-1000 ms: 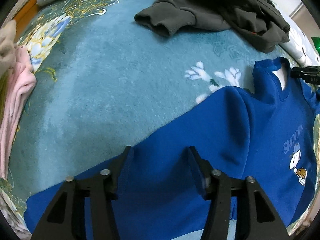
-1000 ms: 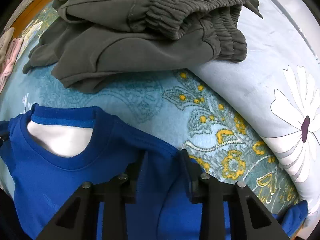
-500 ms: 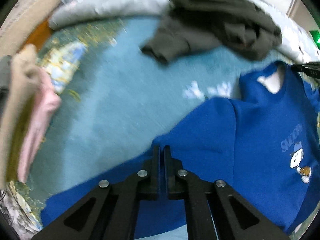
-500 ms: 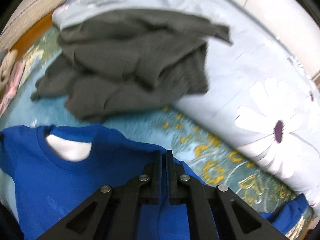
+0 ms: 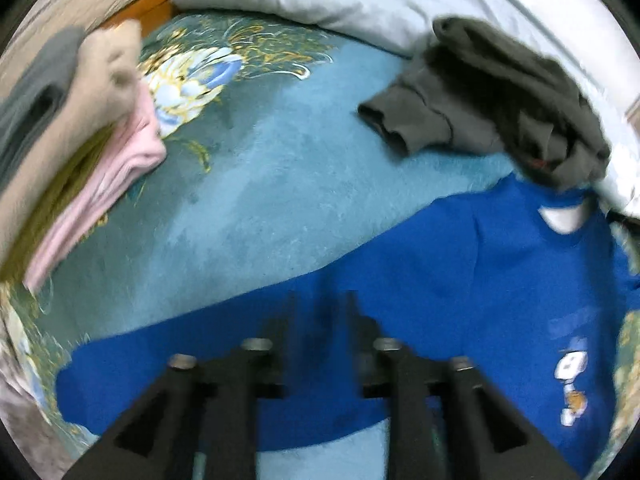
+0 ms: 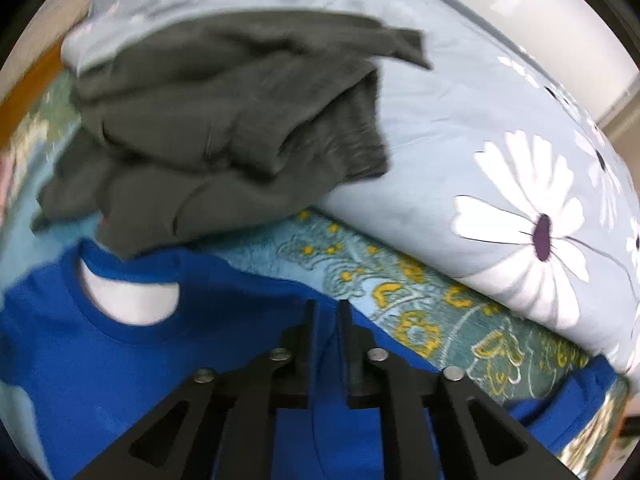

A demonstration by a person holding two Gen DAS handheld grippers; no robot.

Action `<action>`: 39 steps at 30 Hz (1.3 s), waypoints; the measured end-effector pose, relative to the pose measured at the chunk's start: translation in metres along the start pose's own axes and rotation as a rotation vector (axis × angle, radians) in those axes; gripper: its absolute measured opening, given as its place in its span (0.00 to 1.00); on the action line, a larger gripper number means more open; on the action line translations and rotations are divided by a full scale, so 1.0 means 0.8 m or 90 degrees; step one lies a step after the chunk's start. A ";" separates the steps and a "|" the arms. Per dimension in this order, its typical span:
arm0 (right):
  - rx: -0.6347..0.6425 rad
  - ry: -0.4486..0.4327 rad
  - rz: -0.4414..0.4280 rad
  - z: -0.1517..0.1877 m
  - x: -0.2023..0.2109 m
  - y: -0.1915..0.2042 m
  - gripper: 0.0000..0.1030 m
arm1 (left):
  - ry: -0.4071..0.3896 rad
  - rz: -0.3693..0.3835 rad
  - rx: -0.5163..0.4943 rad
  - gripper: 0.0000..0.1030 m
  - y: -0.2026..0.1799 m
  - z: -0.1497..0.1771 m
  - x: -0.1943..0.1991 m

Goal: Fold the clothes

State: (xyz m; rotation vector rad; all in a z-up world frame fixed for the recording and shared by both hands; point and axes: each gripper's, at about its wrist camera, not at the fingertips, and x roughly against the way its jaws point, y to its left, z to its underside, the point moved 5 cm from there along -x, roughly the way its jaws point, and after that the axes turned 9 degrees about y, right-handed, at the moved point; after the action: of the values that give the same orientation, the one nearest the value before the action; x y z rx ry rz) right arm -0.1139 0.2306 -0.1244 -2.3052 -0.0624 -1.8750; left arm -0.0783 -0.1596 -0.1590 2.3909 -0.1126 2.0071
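Royal-blue sweatshirt (image 5: 460, 280) across the lower frame, white inside the collar, small white cartoon dog print at lower right. Teal blanket (image 5: 260, 184) with gold and pale-blue flowers. Dark grey garments (image 6: 224, 128) at upper centre. Pale-blue duvet (image 6: 500, 168) with white daisies. Pink, beige, grey folded stack (image 5: 80, 140) at left.

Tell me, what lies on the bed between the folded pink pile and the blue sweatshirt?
Only bare teal blanket. The left wrist view shows nothing lying between the pink pile and the blue sweatshirt.
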 end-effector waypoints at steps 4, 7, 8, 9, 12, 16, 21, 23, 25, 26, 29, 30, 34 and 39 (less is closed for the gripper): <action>-0.075 -0.062 -0.059 0.011 0.055 -0.033 0.34 | -0.037 0.098 0.055 0.39 0.009 0.020 0.046; -0.115 -0.065 -0.112 -0.010 0.080 -0.067 0.37 | -0.066 0.174 0.096 0.47 0.015 0.035 0.082; -0.130 -0.056 -0.131 0.006 0.075 -0.077 0.40 | -0.059 0.201 0.102 0.47 0.011 0.049 0.084; -0.146 -0.047 -0.150 0.028 0.071 -0.085 0.40 | -0.046 0.228 0.106 0.48 0.005 0.066 0.082; -0.182 -0.013 -0.206 0.095 0.061 -0.091 0.40 | 0.010 0.281 0.112 0.48 -0.020 0.123 0.068; -0.230 0.033 -0.281 0.183 0.049 -0.099 0.45 | 0.098 0.263 0.100 0.48 -0.052 0.189 0.029; -0.289 0.091 -0.374 0.293 0.036 -0.109 0.49 | 0.180 0.242 0.120 0.48 -0.072 0.234 0.009; -0.306 0.109 -0.399 0.322 0.028 -0.107 0.52 | 0.193 0.236 0.133 0.49 -0.075 0.238 0.006; -0.316 0.121 -0.408 0.335 0.017 -0.099 0.52 | 0.215 0.227 0.145 0.49 -0.079 0.246 -0.003; -0.321 0.127 -0.413 0.342 0.011 -0.096 0.53 | 0.228 0.222 0.151 0.49 -0.081 0.251 -0.009; -0.336 0.146 -0.427 0.362 -0.005 -0.084 0.54 | 0.262 0.217 0.153 0.50 -0.088 0.263 -0.017; -0.341 0.152 -0.432 0.368 -0.011 -0.080 0.54 | 0.262 0.213 0.148 0.50 -0.090 0.264 -0.015; -0.384 0.156 -0.414 0.371 -0.008 -0.083 0.43 | 0.273 0.202 0.134 0.48 -0.094 0.270 -0.013; -0.380 0.153 -0.401 0.363 0.018 -0.085 0.11 | 0.267 0.238 0.153 0.09 -0.090 0.275 -0.001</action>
State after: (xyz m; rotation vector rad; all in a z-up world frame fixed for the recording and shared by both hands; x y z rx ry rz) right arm 0.1609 0.3420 -0.1604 -2.6028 -0.2551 -2.7934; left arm 0.1429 -0.1010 -0.1960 2.1275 -0.3500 2.7939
